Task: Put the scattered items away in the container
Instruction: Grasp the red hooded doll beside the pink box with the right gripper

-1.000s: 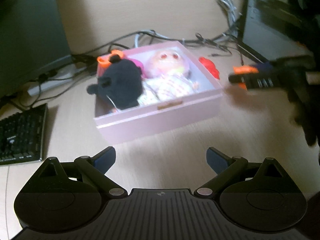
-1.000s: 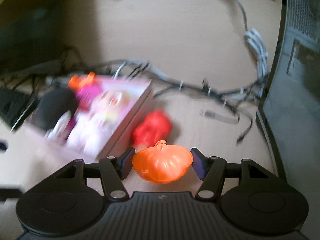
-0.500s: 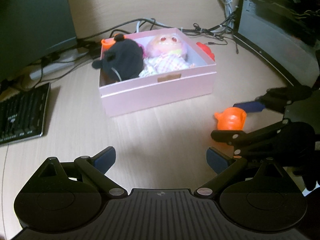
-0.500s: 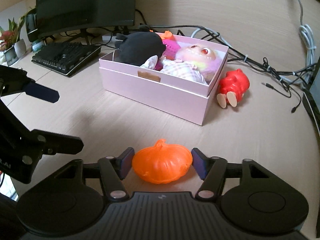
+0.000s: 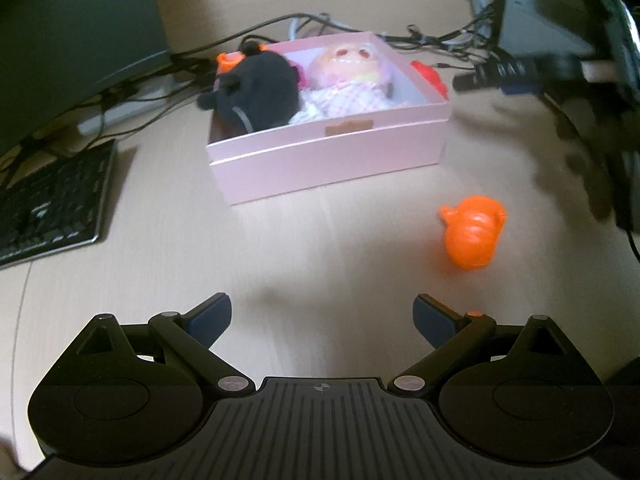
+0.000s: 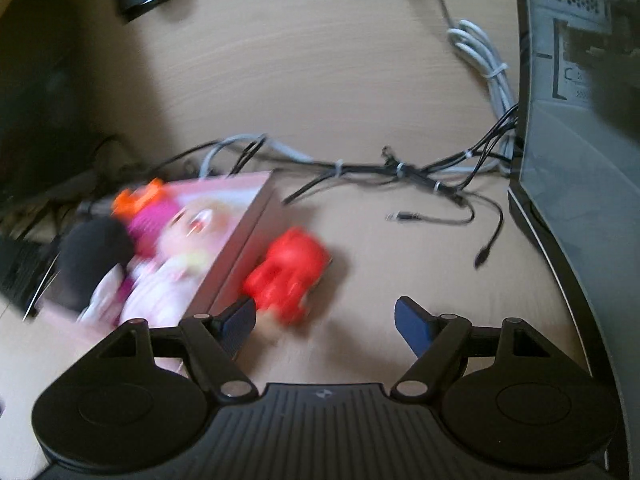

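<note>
Right gripper point(image 6: 325, 318) jaws opening, empty, nearing red toy point(image 6: 289, 280) just beside pink box point(image 5: 328, 156); left gripper point(image 5: 322, 316) spread. Orange pumpkin point(image 5: 472, 236) lies on desk. Next: grab red toy.

I see the box point(image 5: 328, 152) mid-table point(image 5: 280, 260) holding two dolls, keyboard point(image 5: 52, 200) left, pumpkin toy point(image 5: 474, 236) lying before its right corner.

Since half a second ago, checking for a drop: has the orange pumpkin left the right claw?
Yes. The orange pumpkin now lies on the desk in front of the pink box, right of its front corner. The right claw, opening, has nothing between its jaws.
</note>
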